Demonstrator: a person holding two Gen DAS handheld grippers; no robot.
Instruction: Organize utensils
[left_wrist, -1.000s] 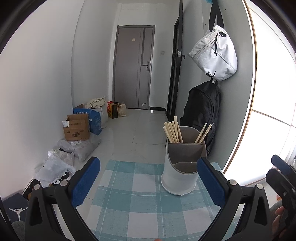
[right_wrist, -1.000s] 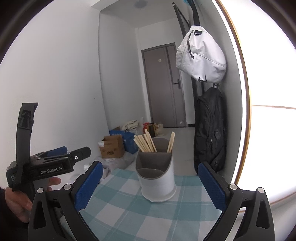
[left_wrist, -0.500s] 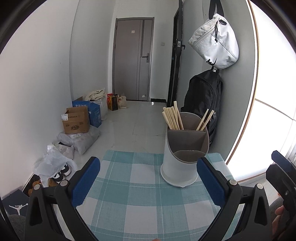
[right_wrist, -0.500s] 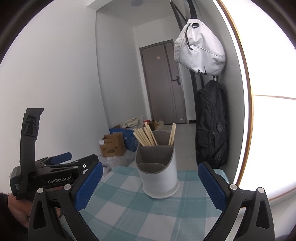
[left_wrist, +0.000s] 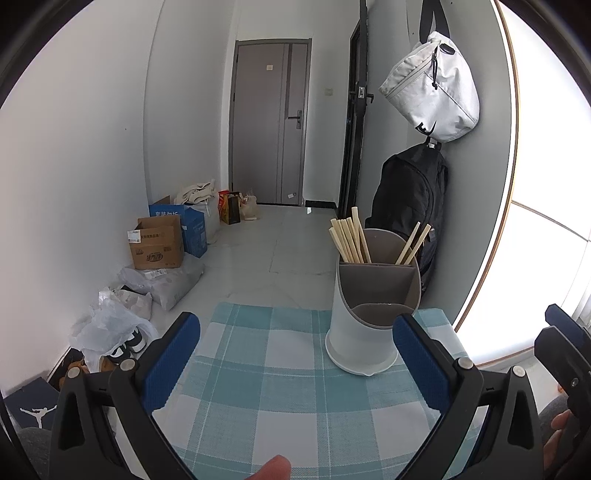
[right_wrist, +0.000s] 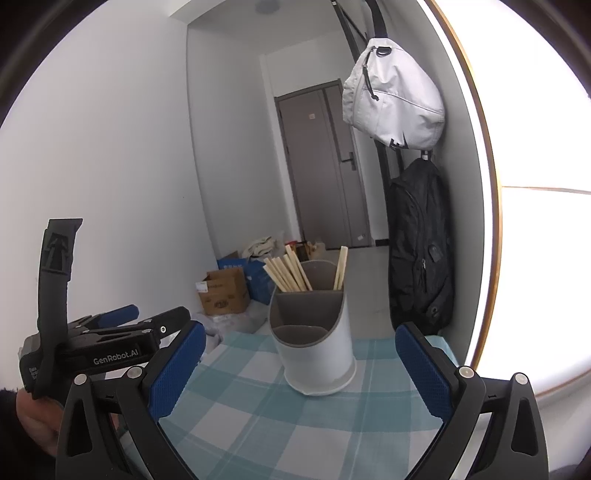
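Note:
A white utensil holder (left_wrist: 364, 332) with a grey divided insert stands on a teal checked cloth (left_wrist: 288, 398). Several wooden chopsticks (left_wrist: 349, 240) lean in its back left compartment, two more (left_wrist: 413, 243) in its back right; the front compartment looks empty. My left gripper (left_wrist: 295, 354) is open, with nothing between its blue pads, a little short of the holder. In the right wrist view the holder (right_wrist: 314, 354) sits ahead of my open right gripper (right_wrist: 301, 363), also empty. The left gripper (right_wrist: 122, 332) shows at the left there, held by a hand.
Beyond the cloth's far edge is a tiled floor with cardboard boxes (left_wrist: 159, 243) and plastic bags (left_wrist: 110, 325) along the left wall. A black backpack (left_wrist: 410, 199) and a white bag (left_wrist: 432, 92) hang on the right wall. A bright window fills the right side.
Both views have drifted slightly, so the holder sits a bit differently in frame. In the right wrist view the left gripper has moved further in from the left. Both grippers stay open and empty.

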